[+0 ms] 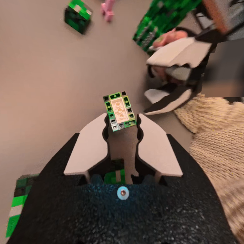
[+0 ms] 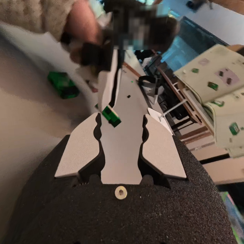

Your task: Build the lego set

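My left gripper (image 1: 122, 116) is shut on a small lego assembly (image 1: 119, 105) with a white plate in the middle and a rim of green, grey and black bricks. It holds the assembly above the grey table, underside towards the camera. In the right wrist view the same assembly (image 2: 112, 117) shows as a green block pinched in the left gripper's fingertips (image 2: 104, 97). My right gripper (image 2: 121, 115) is open and empty, its left fingertip close beside the assembly. It also shows at the right of the left wrist view (image 1: 146, 84), jaws apart.
A green and black lego cube (image 1: 77, 17), a pink lego figure (image 1: 107, 11) and a large green build (image 1: 158, 19) lie on the far table. More green blocks (image 1: 15, 200) sit at the lower left. An open instruction booklet (image 2: 211, 85) lies at the right. A cream knitted sleeve (image 1: 211, 145) is close by.
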Motion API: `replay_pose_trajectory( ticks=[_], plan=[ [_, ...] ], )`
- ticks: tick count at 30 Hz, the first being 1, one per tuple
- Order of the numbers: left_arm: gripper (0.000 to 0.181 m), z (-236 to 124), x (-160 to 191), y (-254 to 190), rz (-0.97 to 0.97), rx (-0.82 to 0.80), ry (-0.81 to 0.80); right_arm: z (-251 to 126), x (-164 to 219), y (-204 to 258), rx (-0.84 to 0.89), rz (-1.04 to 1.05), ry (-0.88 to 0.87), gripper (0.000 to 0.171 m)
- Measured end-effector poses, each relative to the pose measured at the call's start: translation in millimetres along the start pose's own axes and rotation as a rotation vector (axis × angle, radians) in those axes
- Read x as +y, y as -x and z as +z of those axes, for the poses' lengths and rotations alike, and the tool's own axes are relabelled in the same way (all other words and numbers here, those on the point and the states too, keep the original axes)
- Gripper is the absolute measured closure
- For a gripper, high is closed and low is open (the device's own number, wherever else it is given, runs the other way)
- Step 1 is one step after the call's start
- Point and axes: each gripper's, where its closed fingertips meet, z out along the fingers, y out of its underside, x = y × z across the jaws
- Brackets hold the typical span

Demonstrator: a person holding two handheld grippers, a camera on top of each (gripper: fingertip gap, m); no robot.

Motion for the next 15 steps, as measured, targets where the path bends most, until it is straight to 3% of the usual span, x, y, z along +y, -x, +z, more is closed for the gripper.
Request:
replay_pose_trajectory(
  ticks=[1,6,10,11,12,15],
  plan=[
    [0.141,-5.6,3.5,-6.1,-0.023,0.063,0.017,3.6,-0.2,8.2,-0.026,-0.055,0.025,0.111],
    [0.142,-20.7,22.0,-37.8,-0.076,0.332,0.12,16.6,-15.3,35.1,-0.072,-0.236,0.034,0.127],
    [0.139,-22.0,28.5,-44.8,-0.011,0.364,0.135,17.5,-16.0,44.6,-0.118,-0.255,0.043,0.145],
    [0.117,-22.4,23.3,-46.7,0.035,0.364,0.086,16.4,-16.8,44.2,-0.128,-0.233,0.039,0.145],
    [0.101,-21.9,15.3,-45.6,0.108,0.319,0.012,14.9,-16.7,42.6,-0.137,-0.192,0.04,0.145],
    [0.089,-24.9,-5.2,-31.7,0.431,-0.016,-0.172,8.3,-17.4,36.8,-0.184,-0.021,0.032,0.145]
  ],
)
